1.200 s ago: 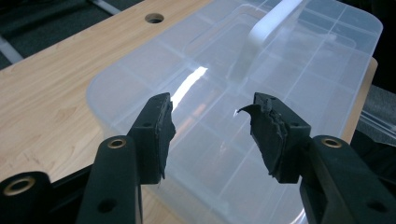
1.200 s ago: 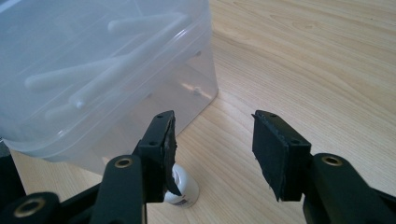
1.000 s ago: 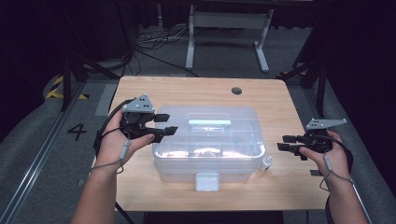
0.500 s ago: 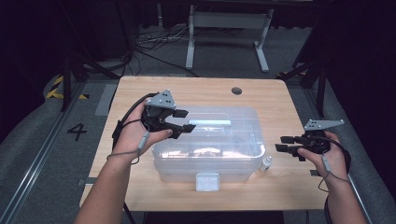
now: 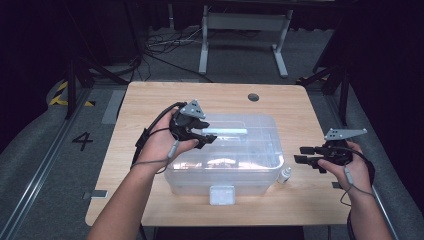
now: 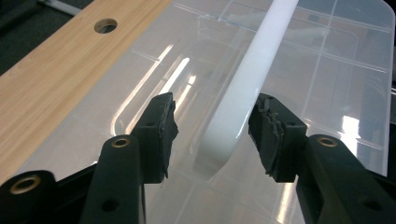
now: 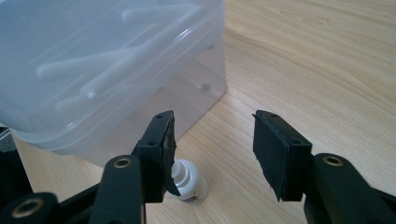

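Left gripper view: left tongs (image 6: 212, 135) gape around the bin's white handle (image 6: 247, 84), not touching. Right tongs (image 7: 212, 151) hang open by a small bottle (image 7: 189, 182).

So the base here is a light wooden table (image 5: 150, 110) with rounded corners and a small round hole (image 5: 253, 97) near its far edge. A big clear plastic storage box with a lid (image 5: 225, 160) sits pretty much in the middle. Just beside the box's near right corner stands a tiny white plastic bottle (image 5: 284, 174), on the wood, apart from the box wall.
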Tool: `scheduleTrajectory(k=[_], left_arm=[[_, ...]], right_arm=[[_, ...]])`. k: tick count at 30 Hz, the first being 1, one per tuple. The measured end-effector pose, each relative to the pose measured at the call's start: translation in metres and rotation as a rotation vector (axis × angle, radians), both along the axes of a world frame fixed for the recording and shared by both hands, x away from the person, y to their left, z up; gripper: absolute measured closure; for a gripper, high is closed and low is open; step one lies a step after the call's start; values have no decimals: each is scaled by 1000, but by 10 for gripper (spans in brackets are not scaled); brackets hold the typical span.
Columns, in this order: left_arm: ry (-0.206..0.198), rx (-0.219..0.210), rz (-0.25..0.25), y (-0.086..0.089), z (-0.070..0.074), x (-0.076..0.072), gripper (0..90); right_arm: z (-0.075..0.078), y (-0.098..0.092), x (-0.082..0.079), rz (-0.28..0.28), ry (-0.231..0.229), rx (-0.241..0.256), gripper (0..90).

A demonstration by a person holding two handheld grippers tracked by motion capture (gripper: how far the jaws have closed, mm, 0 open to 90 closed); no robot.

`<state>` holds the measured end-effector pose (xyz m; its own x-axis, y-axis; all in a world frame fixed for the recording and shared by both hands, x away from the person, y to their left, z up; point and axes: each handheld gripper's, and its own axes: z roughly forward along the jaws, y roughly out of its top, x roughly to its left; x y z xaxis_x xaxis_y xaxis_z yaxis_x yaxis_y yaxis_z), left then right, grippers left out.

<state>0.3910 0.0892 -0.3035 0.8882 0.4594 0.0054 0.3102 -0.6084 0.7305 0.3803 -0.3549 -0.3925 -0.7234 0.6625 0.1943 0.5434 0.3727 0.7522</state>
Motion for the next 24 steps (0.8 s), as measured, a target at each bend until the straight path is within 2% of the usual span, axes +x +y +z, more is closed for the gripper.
scheduleTrajectory(k=[3,5,7,11,15,18,24], left_arm=[[13,4,-13,-2,0,1,580],[23,-21,-20,-2,0,1,639],[17,-14,-22,-1,0,2,665],[-14,7,-29,-2,0,0,679],[-23,15,-14,-3,2,0,681],[-17,11,-9,-3,2,1,681],[-13,33,1,-5,10,6,682]], right_arm=[[0,1,0,0,1,-2,496],[-1,1,0,3,5,0,488],[-1,2,0,6,7,6,488],[1,2,-1,9,4,6,488],[4,2,-3,9,-10,8,492],[7,2,-5,10,-23,9,498],[13,3,-10,10,-46,6,506]])
